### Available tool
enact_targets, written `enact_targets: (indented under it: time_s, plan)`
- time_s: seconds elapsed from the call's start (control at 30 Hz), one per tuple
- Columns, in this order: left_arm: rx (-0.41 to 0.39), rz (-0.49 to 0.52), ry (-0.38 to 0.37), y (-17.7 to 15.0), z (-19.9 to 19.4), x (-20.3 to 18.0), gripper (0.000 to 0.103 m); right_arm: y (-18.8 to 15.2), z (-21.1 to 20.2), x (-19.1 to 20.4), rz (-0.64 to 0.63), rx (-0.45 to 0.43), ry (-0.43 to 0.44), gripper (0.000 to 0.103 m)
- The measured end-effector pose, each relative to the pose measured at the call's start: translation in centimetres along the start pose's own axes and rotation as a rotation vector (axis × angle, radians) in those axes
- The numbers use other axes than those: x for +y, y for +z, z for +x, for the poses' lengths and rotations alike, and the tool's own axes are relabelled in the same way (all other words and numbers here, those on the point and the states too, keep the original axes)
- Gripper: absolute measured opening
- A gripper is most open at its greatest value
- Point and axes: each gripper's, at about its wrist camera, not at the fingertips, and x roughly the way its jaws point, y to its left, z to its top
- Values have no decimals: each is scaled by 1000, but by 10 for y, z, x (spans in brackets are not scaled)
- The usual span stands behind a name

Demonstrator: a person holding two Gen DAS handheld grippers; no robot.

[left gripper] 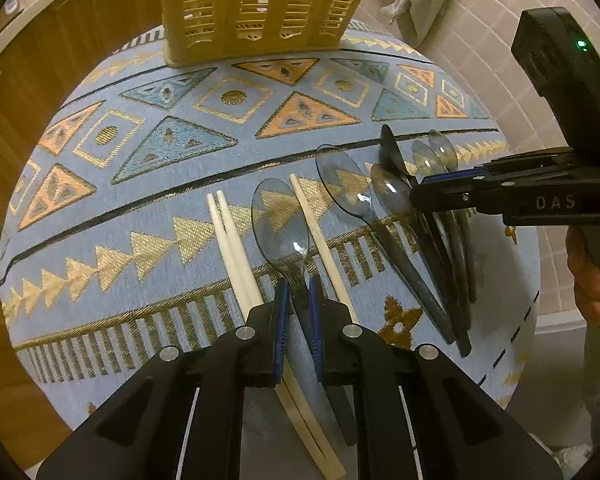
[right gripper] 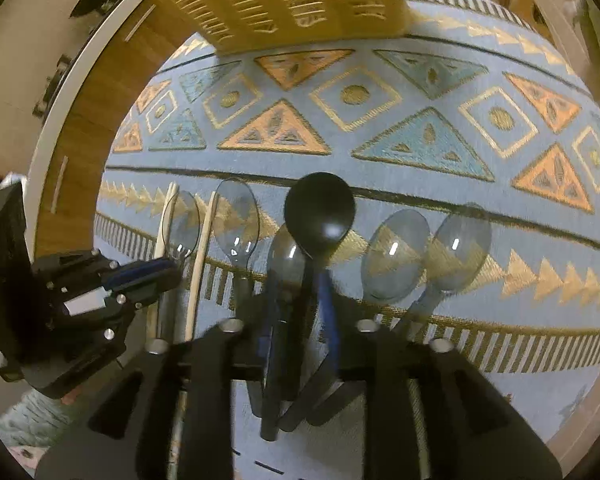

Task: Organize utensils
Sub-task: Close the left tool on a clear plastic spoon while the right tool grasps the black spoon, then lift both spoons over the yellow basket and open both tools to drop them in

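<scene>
Two hand-held tongs work over a worktop covered by a patterned blue cloth (left gripper: 148, 216). The left tongs (left gripper: 298, 300) are clamped on the neck of a clear spoon (left gripper: 280, 228), its bowl pointing toward the far edge; a pair of chopsticks (left gripper: 232, 248) lies just beside it on one side and a single chopstick (left gripper: 320, 236) on the other, so the narrow grip at the neck probably serves to lift the spoon without dragging either. The right tongs (right gripper: 298, 300) stand partly apart astride the handles of a black spoon (right gripper: 320, 208) and a clear spoon (right gripper: 286, 260); whether the pads press either handle cannot be told through the blur. Further clear spoons (right gripper: 396, 256) lie alongside, toward the right edge. The slatted yellow utensil basket (left gripper: 260, 4) stands at the far edge, the likely destination, with no utensil visible in it from these views.
</scene>
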Motion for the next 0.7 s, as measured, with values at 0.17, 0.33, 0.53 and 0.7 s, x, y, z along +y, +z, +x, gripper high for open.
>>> enact_targets:
  time_s: [0.17, 0.33, 0.53, 0.7]
  plan:
    - [-5, 5, -3, -1, 0, 1, 9, 2, 3, -3, 23, 4, -2, 32]
    - [-7, 2, 0, 0, 0, 0, 9, 5, 4, 7, 3, -12, -36, 17]
    - [-61, -7, 1, -1, -4, -5, 2, -3, -4, 8, -16, -60, -17, 4]
    - [-101, -29, -30, 2, -10, -4, 0, -10, -18, -1, -2, -123, 59, 4]
